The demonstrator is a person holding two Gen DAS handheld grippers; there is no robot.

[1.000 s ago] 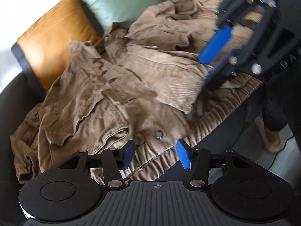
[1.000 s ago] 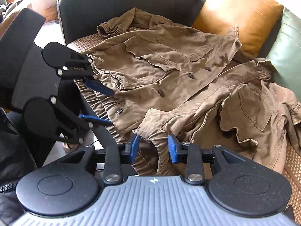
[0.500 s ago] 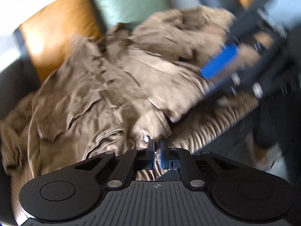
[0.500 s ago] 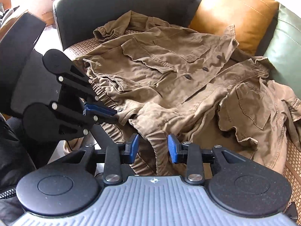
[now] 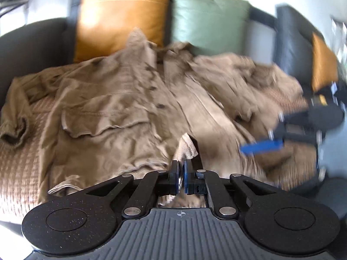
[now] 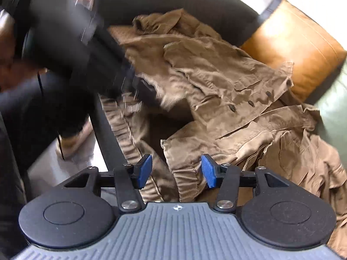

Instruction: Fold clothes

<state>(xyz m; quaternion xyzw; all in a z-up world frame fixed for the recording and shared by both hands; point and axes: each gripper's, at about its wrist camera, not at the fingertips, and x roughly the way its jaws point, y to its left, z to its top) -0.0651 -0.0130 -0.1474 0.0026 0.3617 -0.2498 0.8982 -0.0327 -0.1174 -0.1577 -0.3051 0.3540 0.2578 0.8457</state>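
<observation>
A tan button-up jacket (image 5: 121, 99) lies spread and rumpled on a dark sofa, collar toward the cushions; it also shows in the right wrist view (image 6: 216, 82). My left gripper (image 5: 181, 178) is shut on a fold of the jacket's front hem, and the pinched cloth stands up above the pads. It shows blurred in the right wrist view (image 6: 143, 91), lifting that edge. My right gripper (image 6: 176, 172) is open, its blue pads either side of the ribbed hem of the jacket's other front panel. It appears blurred at the right of the left wrist view (image 5: 262, 146).
An orange leather cushion (image 5: 121, 15) and a green cushion (image 5: 208, 19) lean on the sofa back. A quilted tan cover (image 5: 19, 173) lies under the jacket. The dark sofa arm (image 6: 173, 2) curves behind. A person's dark-clothed legs and shoe (image 6: 71, 138) stand at the sofa front.
My left gripper closed on the jacket's hem and has lifted and carried it over the jacket. My right gripper has opened wider and stays at the other panel's hem.
</observation>
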